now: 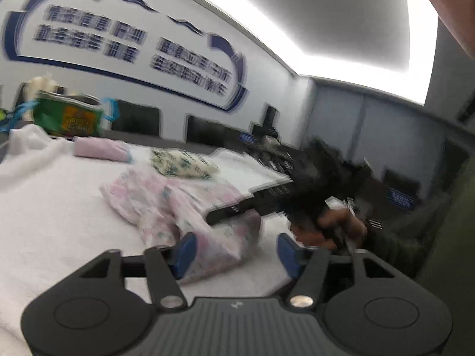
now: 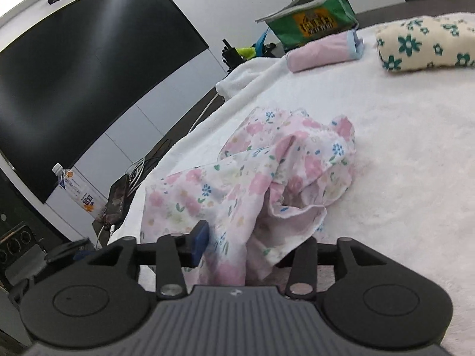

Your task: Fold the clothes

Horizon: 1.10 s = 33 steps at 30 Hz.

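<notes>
White fleece covers the desk [image 2: 386, 154]. Left gripper [image 1: 234, 252] gapes empty; right gripper [image 2: 255, 246] apparently pinches the crumpled pink floral garment [image 2: 267, 163]: spread it flat.

Right tool [image 2: 240, 252] far finger hidden under floral garment [image 2: 267, 172]; wall lettering [image 1: 130, 44] blurred.
</notes>
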### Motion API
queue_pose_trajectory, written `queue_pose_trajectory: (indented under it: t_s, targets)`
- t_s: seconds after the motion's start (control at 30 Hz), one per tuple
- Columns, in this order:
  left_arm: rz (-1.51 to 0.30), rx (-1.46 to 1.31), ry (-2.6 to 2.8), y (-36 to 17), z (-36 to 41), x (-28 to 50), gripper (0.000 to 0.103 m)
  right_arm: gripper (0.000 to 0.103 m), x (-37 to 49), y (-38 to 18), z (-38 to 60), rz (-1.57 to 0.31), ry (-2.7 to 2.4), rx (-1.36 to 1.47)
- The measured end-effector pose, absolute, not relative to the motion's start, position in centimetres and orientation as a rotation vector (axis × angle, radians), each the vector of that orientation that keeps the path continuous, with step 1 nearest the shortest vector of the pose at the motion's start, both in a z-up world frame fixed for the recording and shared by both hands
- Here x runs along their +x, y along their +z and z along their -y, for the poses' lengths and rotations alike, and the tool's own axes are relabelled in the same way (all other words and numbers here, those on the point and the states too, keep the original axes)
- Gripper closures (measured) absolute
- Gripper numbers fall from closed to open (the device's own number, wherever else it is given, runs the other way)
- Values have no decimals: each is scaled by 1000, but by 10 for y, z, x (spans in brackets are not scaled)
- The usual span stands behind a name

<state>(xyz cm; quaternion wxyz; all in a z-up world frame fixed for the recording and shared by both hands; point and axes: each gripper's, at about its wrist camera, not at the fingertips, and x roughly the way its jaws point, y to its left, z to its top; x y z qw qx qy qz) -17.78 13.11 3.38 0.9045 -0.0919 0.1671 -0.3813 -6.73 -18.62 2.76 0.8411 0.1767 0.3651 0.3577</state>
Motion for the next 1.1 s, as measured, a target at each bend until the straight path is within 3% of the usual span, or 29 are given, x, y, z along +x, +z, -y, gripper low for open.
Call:
queue_pose_trajectory:
  t_s: [0.13, 0.33, 0.4, 0.53, 0.6, 0.63, 0.73, 1.1]
  targets:
    - [-331, -268, -590, 31, -129, -165, 29, 44, -75, 37, 192, -703, 699, 332]
    - [-411, -402, -494, 23, -113, -140, 32, 40, -91, 52, 198, -584, 602, 260]
    - [-423, -391, -480, 21, -105, -136, 40, 40, -95, 56, 202, -549, 593, 254]
    - [-485, -457, -479, 20, -95, -120, 69, 43, -97, 57, 193, -511, 565, 221]
    - [-539, -475, -448, 16, -92, -110, 77, 53, -92, 51, 186, -525, 559, 212]
    - [-562, -491, -432, 12, -91, -107, 88, 61, -89, 48, 182, -532, 556, 207]
    - [-610, -556, -406, -1, -91, -102, 90, 71, -81, 36, 175, -575, 537, 206]
    - [-539, -544, -373, -23, -86, -108, 88, 69, -73, 16, 164, -637, 480, 169]
